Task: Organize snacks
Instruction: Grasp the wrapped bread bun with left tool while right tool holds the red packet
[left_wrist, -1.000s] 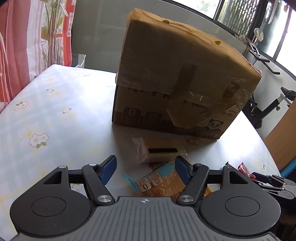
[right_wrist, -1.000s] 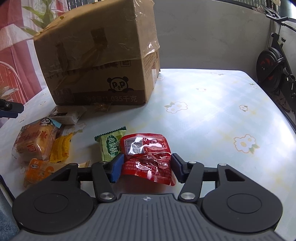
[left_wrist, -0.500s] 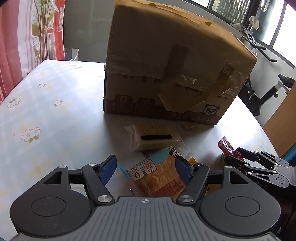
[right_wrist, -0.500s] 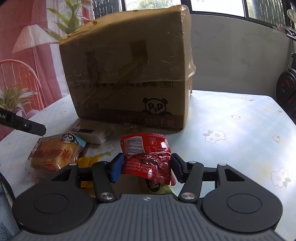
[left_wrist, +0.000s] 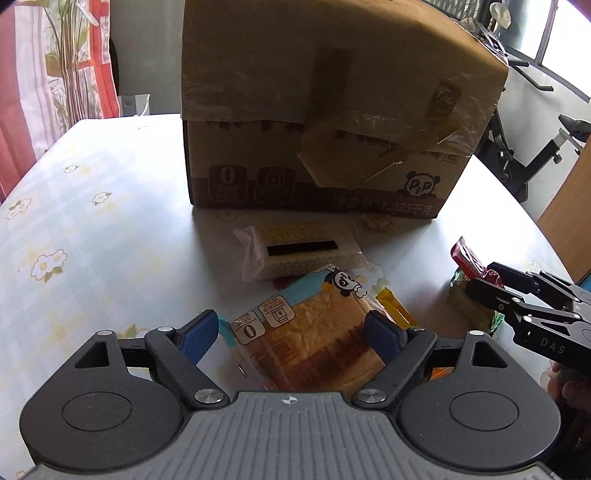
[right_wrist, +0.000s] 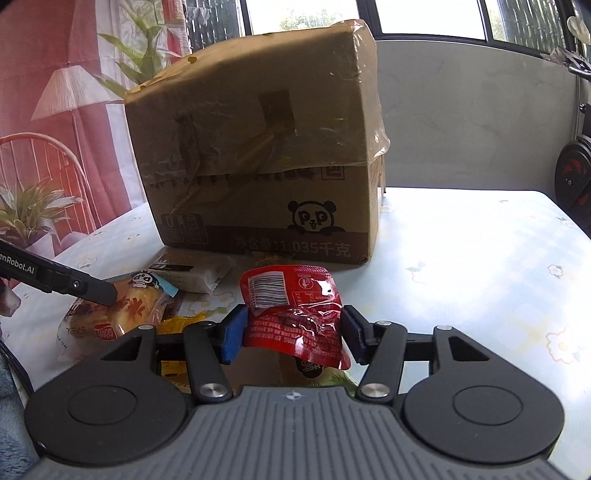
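My right gripper is shut on a red snack packet and holds it above the table; it also shows at the right of the left wrist view. My left gripper is open, its blue pads either side of an orange bread packet with a panda label, which lies on the table. In the right wrist view that bread packet lies at the left with a left fingertip over it. A white cracker packet lies in front of a closed, taped cardboard box.
A yellow packet and a green packet lie between the grippers. The table has a pale flowered cloth. An exercise bike stands at the right, a red chair and plants at the left.
My right gripper has lifted the red packet off the table and moved toward the box. My left gripper has moved forward so the bread packet lies between its open pads.
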